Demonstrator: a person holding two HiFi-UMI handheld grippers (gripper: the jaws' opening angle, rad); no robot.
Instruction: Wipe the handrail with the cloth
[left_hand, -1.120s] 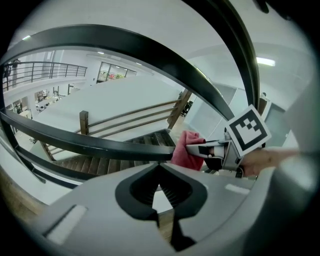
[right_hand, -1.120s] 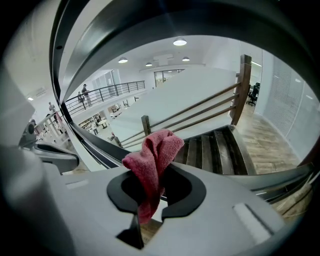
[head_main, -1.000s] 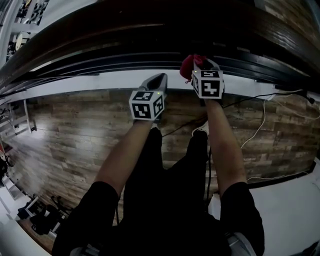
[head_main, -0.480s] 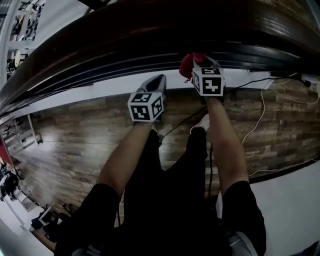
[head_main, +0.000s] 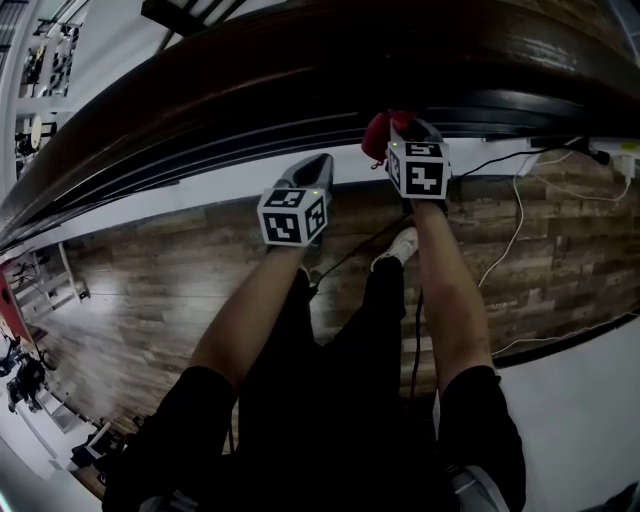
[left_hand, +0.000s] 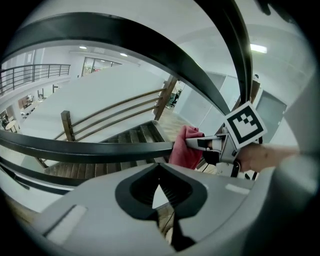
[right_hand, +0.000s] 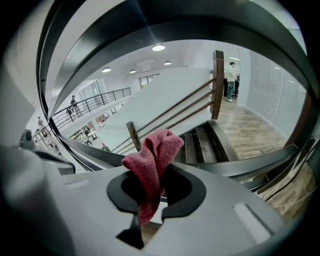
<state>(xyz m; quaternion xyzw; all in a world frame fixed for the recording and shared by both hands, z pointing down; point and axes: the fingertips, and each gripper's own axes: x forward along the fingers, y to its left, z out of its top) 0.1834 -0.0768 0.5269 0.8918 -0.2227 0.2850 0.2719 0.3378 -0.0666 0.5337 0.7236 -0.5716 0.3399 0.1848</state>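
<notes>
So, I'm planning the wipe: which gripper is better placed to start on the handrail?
Right. The right gripper is shut on the cloth and reaches closer to the handrail. The left gripper is shut on nothing and sits further back.

1. Head view: looks from above and steeply down onto the wood-plank floor (head_main: 150, 260). Takes in the handrail (head_main: 300, 60) arching across the top, with both grippers near and just below it.
2. Left gripper view: rides on the left gripper (head_main: 322, 162) and faces along its jaws. Sits very near a dark rail (left_hand: 100, 150) and looks past it toward the staircase (left_hand: 135, 137).
3. Right gripper view: rides on the right gripper (head_main: 405, 125) and faces along its jaws toward the same staircase (right_hand: 205, 142). Has the cloth (right_hand: 152, 160) right before the lens.
4. Shared by both gripper views: staircase and wooden post (left_hand: 167, 97) (right_hand: 218, 82).
5. Shared by the head and left gripper views: right gripper (left_hand: 192, 142) and cloth (left_hand: 184, 152), seen from the side in the latter.
</notes>
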